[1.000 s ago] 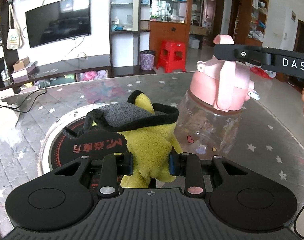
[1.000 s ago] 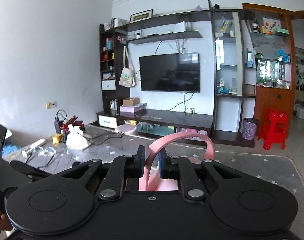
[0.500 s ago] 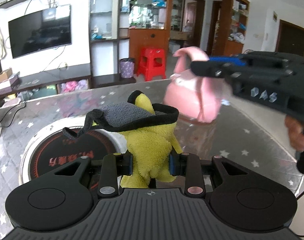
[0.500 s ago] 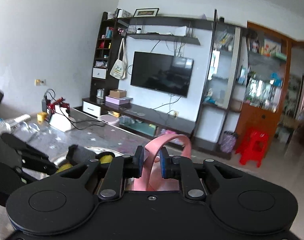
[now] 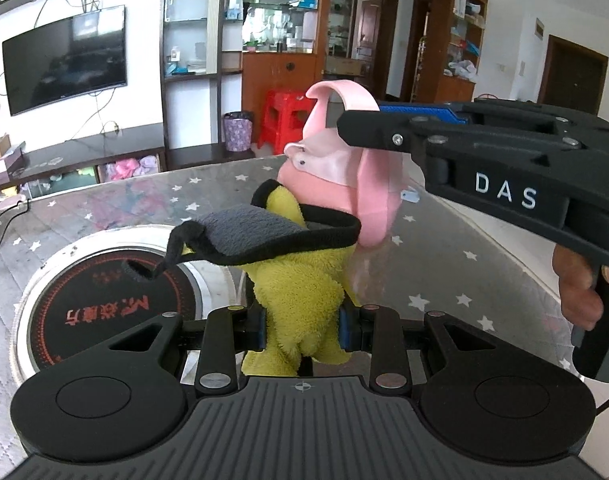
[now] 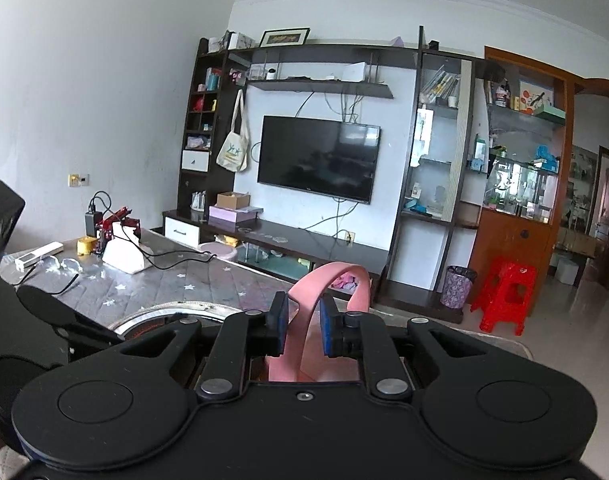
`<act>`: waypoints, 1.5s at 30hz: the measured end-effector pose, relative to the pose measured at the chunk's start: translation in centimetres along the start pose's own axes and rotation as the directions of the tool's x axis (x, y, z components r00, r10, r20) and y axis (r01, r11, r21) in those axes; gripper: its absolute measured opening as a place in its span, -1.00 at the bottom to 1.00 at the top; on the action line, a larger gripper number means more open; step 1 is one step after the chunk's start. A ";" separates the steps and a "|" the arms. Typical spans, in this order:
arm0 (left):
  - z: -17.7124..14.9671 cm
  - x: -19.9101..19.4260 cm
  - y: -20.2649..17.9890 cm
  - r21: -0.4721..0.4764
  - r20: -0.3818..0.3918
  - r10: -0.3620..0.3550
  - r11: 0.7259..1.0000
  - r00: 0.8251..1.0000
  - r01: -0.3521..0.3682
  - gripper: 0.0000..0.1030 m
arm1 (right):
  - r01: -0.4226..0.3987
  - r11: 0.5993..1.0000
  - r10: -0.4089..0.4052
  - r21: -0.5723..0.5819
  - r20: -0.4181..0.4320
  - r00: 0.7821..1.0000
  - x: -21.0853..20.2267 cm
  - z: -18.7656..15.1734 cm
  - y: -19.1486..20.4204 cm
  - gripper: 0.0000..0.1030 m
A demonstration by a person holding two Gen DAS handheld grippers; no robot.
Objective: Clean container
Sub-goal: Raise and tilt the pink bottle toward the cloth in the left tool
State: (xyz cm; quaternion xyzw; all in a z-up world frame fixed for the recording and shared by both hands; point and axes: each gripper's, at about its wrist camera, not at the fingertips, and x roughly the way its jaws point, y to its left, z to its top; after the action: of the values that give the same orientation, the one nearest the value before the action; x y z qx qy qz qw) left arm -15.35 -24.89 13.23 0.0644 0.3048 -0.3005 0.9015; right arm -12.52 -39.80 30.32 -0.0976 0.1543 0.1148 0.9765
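Left gripper (image 5: 302, 330), closed on a yellow cloth (image 5: 300, 292) with a grey, black-edged flap. Ahead of its fingertips, the cloth's upper edge touches the pink lid (image 5: 336, 180) of the bottle. Right gripper (image 6: 302, 330), closed on the bottle's pink strap (image 6: 324, 292); the bottle hangs tilted below it, over the star-printed tabletop (image 5: 444, 280), its clear body largely hidden behind the cloth. Left of the left gripper, a round cooktop (image 5: 104, 288) set in the tabletop. Probable risks: the strap is a flexible hold, so wiping pressure may swing or turn the bottle away from the cloth; the loose flap may snag on the lid's spout.
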 end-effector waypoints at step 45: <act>-4.7 2.2 1.3 -0.099 -0.117 -0.015 0.995 0.993 0.004 -0.38 | 0.092 0.996 -0.092 -0.016 -0.007 0.996 -4.1 -1.5 4.2 -0.45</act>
State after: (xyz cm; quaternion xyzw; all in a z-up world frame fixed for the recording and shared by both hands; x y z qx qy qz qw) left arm -15.61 -23.58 8.08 0.0361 0.3722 -0.2852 0.8825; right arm -17.81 -36.93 29.59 -0.1125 0.1523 0.0706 0.9794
